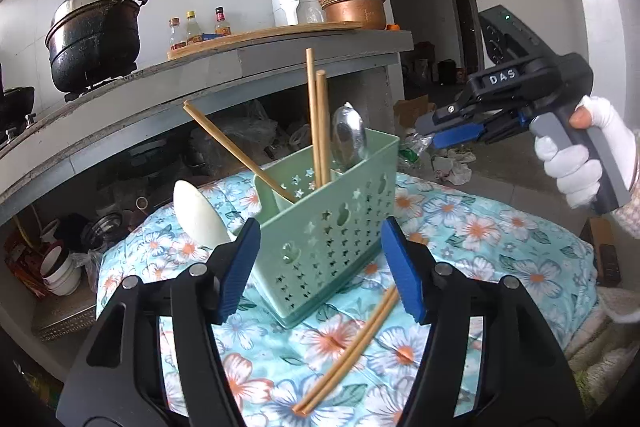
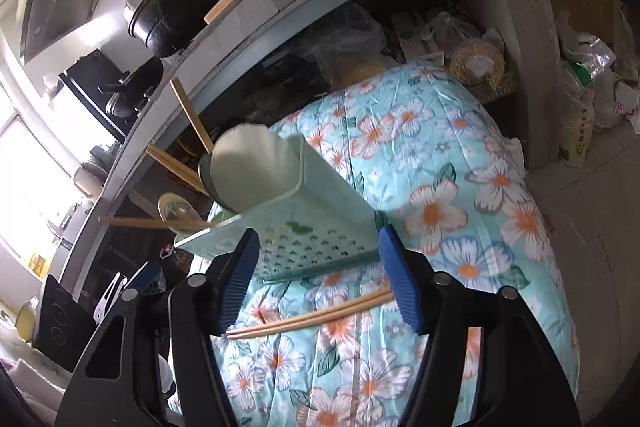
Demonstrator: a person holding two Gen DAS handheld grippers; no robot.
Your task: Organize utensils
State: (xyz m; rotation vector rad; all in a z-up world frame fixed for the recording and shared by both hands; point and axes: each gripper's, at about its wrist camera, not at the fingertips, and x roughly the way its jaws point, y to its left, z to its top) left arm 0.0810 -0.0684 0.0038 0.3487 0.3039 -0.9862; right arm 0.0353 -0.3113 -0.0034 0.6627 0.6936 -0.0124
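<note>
A pale green perforated utensil caddy (image 1: 328,211) stands on a floral cloth. It holds several wooden chopsticks (image 1: 318,123), a metal spoon (image 1: 350,135) and a white ladle (image 1: 200,215) at its left end. A loose pair of chopsticks (image 1: 348,351) lies on the cloth in front of it. My left gripper (image 1: 320,267) is open and empty just before the caddy. My right gripper (image 1: 452,133) is in the air to the caddy's right; in its own view it (image 2: 318,275) is open and empty over the caddy (image 2: 316,223) and the loose pair (image 2: 312,317).
The floral cloth (image 1: 500,255) covers a low table. A grey counter (image 1: 200,87) behind carries a black pot (image 1: 94,35), bottles, a white appliance and a copper bowl. Bowls and bags sit under it. Cardboard and litter lie on the floor at right (image 2: 588,39).
</note>
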